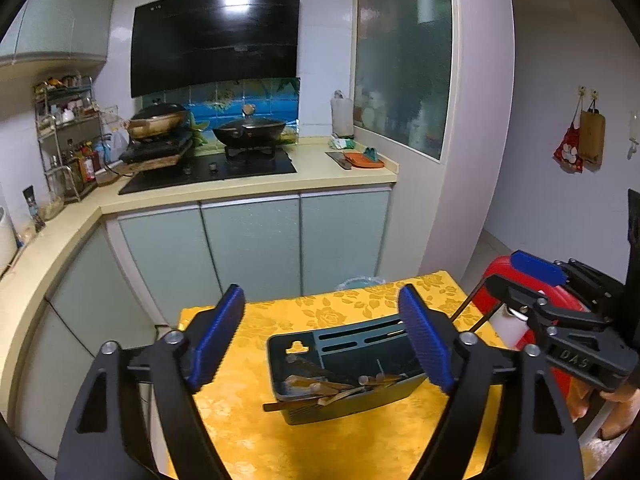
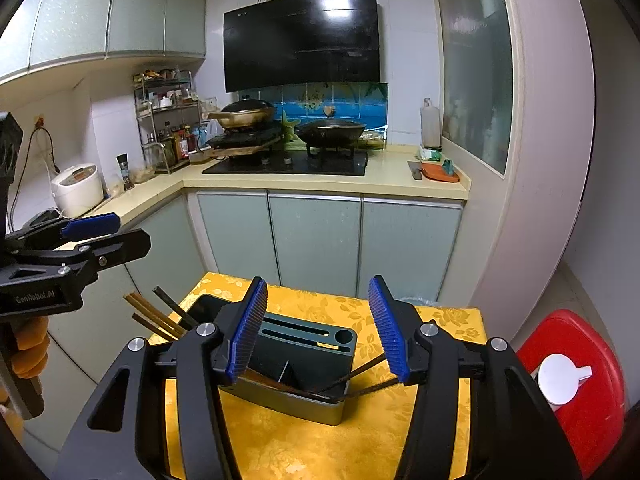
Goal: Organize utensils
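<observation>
While both grippers hang above the small table (image 1: 360, 452) with its yellow floral cloth, neither one holds anything. From the left wrist camera, the left gripper (image 1: 324, 340) has its blue ribbed pads (image 1: 218, 334) spread wide apart, framing the dark green utensil holder (image 1: 344, 364) that sits on the cloth near the middle of the table. Inside its open compartment lies a loose heap of wooden utensils (image 1: 332, 390), with one handle poking out over the near left wall. The holder's far part shows long narrow slots and a keyhole-shaped cut-out. The right gripper (image 1: 516, 276) comes in from the right in that view, side-on, so from there I cannot tell how its jaws stand; thin dark chopsticks (image 1: 472, 312) run past beneath it.

From the right wrist camera, the right gripper (image 2: 318, 328) is clearly spread, its fingers apart over the same utensil holder (image 2: 300, 376), which here shows slots and a round hole on top. Dark chopsticks (image 2: 360, 380) lean out of the holder toward the right, passing close under the right pad; whether they touch it is unclear. More chopsticks (image 2: 160, 316), brown and black, stick up at the far left of the table. The left gripper (image 2: 96, 236) shows at the left edge. A red stool (image 2: 580, 380) with a white cap stands to the right of the table. Beyond are pale cabinets, a stove (image 2: 292, 166) with two pans, and a rice cooker (image 2: 78, 190) on the left counter.
</observation>
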A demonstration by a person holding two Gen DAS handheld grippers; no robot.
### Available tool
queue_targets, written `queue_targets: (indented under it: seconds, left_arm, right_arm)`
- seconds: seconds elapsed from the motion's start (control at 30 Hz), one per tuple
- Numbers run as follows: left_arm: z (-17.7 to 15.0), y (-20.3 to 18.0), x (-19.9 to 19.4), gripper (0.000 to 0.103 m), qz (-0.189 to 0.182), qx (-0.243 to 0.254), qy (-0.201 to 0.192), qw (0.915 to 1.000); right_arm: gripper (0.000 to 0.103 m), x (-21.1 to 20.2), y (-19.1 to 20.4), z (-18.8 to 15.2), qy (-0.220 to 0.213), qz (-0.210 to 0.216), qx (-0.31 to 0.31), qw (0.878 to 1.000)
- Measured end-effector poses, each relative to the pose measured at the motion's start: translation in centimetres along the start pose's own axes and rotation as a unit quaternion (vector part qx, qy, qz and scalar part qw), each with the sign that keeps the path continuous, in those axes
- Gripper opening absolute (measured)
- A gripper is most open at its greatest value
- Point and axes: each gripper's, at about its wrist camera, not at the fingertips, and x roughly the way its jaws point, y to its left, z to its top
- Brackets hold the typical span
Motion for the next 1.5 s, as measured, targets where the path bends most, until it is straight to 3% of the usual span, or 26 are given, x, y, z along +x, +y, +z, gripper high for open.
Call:
queue_targets:
  seconds: [0.2,0.4,1.0,1.3,1.5]
  left_arm:
    - [-1.0,0.0,-1.6,0.089,0.021,0.002,-0.016,0.9996]
    - [-3.1,0.2,-2.9,0.094,0.047,-0.001,-0.027,0.9985]
    - [-11.1,0.0,-4.9,0.094,0.102,-0.030,-0.012,0.9943]
    - [-15.3,0.2,-5.0,0.094,0.130,-0.049,-0.017,0.9901]
    - [-17.2,0.7,-4.9,0.094,0.140,-0.061,-0.007,0.9882]
  right_arm:
    - [0.071,-0.8,-0.7,-1.3,-0.001,-0.005,0.017,1.000]
    - [0.081,-1.3,-1.6,-3.4,0.011,-0.005,0.044,0.999]
    - [0.096,-3.8,1.7,-10.0,0.008,-0.012,0.035,0.999]
    - [0.096,-4.8,3.6,-12.6,-0.030,-0.039,0.025,0.998]
    - [0.096,-4.5,4.3,-14.3,-0.018,-0.038,0.024,0.999]
